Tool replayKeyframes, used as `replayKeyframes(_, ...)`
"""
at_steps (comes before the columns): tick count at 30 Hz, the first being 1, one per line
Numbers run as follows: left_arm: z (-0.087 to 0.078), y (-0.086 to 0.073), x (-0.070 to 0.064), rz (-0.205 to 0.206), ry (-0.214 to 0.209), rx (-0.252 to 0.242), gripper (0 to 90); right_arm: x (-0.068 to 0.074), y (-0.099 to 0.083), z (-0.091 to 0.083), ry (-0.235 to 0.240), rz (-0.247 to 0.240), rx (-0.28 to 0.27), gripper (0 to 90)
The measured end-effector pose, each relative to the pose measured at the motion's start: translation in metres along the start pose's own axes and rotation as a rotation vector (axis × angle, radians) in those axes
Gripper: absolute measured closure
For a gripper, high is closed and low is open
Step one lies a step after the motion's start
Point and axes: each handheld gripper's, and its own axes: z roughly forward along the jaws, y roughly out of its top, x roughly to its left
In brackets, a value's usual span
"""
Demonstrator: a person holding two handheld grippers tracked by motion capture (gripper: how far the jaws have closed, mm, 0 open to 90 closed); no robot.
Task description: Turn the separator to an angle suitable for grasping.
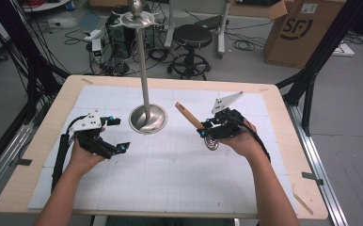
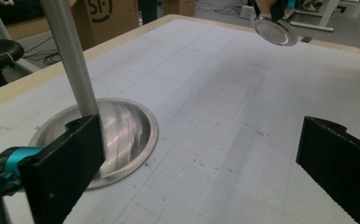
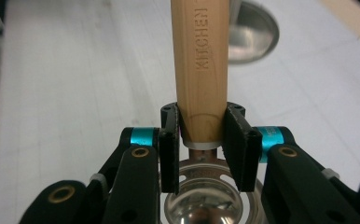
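- The right tongs (image 3: pixel 201 140) are clamped on the wooden handle (image 3: pixel 201 60) of a small ladle-like kitchen utensil, just above its metal neck; the word "KITCHEN" is stamped into the wood.
- The grip sits low on the handle, close to the shiny perforated bowl (image 3: pixel 201 210); I judge this gives good control of the heavy end while the handle points up and away to the far left.
- In the high view the utensil (image 1: pixel 196 121) is held just above the surface at right of centre, its bowl (image 1: pixel 211 143) hanging low under the right tongs (image 1: pixel 212 132).
- The left tongs (image 1: pixel 116 134) stand wide apart with nothing between them, near the left side and aimed at the stand; probably waiting to steady it.
- The steel utensil stand (image 1: pixel 147 117) sits at the far centre: a domed round base (image 2: pixel 122 135), a tall thin pole (image 2: pixel 71 60), and a top disc with arms (image 1: pixel 136 19), which look made for hanging. Hanging the utensil there seems the likely aim.
- The surface (image 1: pixel 43 141) is a pale wooden top covered by a white gridded mat (image 1: pixel 179 179), somewhat scuffed.
- Beyond it: a black stool (image 1: pixel 192 37), a cardboard box (image 1: pixel 302 28), cables and equipment on a grey floor (image 1: pixel 349 117).
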Motion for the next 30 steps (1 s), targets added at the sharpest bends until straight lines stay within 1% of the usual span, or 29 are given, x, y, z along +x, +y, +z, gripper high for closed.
replayKeyframes(2, 0.0, 0.0, 0.0, 0.003, -0.001, 0.004, 1.7, 0.001, 0.001, -0.005, 0.001, -0.001, -0.046, 68.9)
replayKeyframes(4, 0.0, 0.0, 0.0, 0.002, -0.001, 0.009, 1.7, 0.002, 0.002, -0.008, 0.001, -0.001, -0.076, 68.9)
replayKeyframes(7, 0.0, 0.0, 0.001, 0.002, -0.005, -0.001, 1.7, 0.002, 0.003, -0.012, -0.009, -0.011, -0.105, 68.9)
replayKeyframes(9, 0.0, 0.0, 0.002, -0.003, -0.001, -0.003, 1.7, 0.001, 0.003, -0.014, -0.003, -0.002, -0.128, 68.9)
replayKeyframes(10, 0.0, 0.0, 0.003, -0.005, -0.001, -0.006, 1.7, 0.0, 0.003, -0.015, -0.01, -0.003, -0.138, 68.9)
replayKeyframes(13, 0.0, -0.001, 0.005, -0.01, 0.0, -0.015, 1.7, -0.002, 0.003, -0.017, -0.01, 0.015, -0.165, 68.8)
replayKeyframes(16, 0.001, 0.0, 0.005, -0.006, -0.003, -0.012, 1.7, -0.003, 0.002, -0.018, -0.013, 0.022, -0.18, 68.9)
replayKeyframes(19, 0.004, 0.003, 0.005, -0.001, -0.006, -0.019, 1.7, 0.0, 0.003, -0.02, -0.025, 0.012, -0.18, 68.8)
replayKeyframes(21, 0.006, 0.004, 0.005, 0.002, -0.01, -0.021, 1.7, 0.003, 0.003, -0.021, -0.026, 0.003, -0.179, 68.8)
replayKeyframes(24, 0.011, 0.004, 0.005, 0.006, -0.02, -0.015, 1.7, 0.004, 0.004, -0.024, -0.035, -0.001, -0.184, 68.8)
replayKeyframes(26, 0.013, 0.004, 0.005, 0.009, -0.022, -0.008, 1.7, 0.003, 0.004, -0.026, -0.035, -0.003, -0.198, 68.8)
replayKeyframes(30, 0.014, 0.005, 0.006, 0.011, -0.022, -0.013, 1.7, 0.003, 0.003, -0.03, -0.036, 0.017, -0.229, 68.8)
